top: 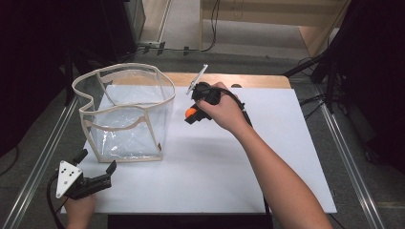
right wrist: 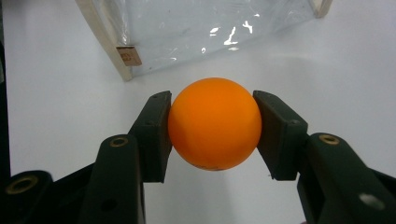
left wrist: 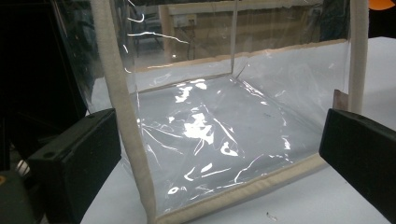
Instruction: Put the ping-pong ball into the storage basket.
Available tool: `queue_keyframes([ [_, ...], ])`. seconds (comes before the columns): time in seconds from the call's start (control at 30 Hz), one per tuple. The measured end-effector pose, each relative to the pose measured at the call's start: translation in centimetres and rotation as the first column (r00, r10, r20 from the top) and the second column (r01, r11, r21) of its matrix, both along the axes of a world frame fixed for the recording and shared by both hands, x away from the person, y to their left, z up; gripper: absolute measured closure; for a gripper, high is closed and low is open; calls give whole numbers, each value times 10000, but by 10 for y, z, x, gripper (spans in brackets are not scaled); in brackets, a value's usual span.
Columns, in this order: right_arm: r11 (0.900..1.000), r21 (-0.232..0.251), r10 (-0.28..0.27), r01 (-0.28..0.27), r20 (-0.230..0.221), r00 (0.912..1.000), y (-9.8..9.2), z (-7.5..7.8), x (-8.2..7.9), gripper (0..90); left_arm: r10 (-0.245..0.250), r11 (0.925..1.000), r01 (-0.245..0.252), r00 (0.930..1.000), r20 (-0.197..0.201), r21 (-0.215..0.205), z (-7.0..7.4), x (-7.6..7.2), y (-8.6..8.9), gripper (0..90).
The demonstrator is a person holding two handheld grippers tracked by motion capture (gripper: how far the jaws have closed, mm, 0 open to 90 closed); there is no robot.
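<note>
An orange ball (right wrist: 214, 123) sits squeezed between both pads of my right gripper (right wrist: 214, 128), held above the white board. From above, the ball (top: 190, 112) and the right gripper (top: 193, 116) are just right of a clear plastic bag with beige trim (top: 125, 114), which stands open-topped on the board. My left gripper (top: 97, 166) rests at the board's near left corner, jaws wide apart and holding nothing. In the left gripper view its jaws point at the bag (left wrist: 210, 126), with the bag's near corner seam (left wrist: 128, 135) close to the left jaw.
The white board (top: 229, 167) covers a wooden table (top: 224, 79). Metal rails (top: 348, 157) run along both sides of the table. A small tag (right wrist: 129, 56) hangs on the bag's corner seam. Cables trail on the floor behind.
</note>
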State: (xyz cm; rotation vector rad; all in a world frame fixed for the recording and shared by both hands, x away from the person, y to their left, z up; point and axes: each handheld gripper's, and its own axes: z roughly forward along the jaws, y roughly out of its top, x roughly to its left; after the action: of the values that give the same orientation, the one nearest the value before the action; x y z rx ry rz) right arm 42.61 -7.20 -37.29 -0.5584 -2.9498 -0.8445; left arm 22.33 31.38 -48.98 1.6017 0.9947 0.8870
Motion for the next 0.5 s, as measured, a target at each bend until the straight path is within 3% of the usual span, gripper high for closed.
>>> queue_keyframes([
  [0.5, 9993, 134, 342, -341, -14, 9994, 1, 20, 2, 478, -9, 10000, 9, 10000, -2, 5, 0, 0, 0, 0],
])
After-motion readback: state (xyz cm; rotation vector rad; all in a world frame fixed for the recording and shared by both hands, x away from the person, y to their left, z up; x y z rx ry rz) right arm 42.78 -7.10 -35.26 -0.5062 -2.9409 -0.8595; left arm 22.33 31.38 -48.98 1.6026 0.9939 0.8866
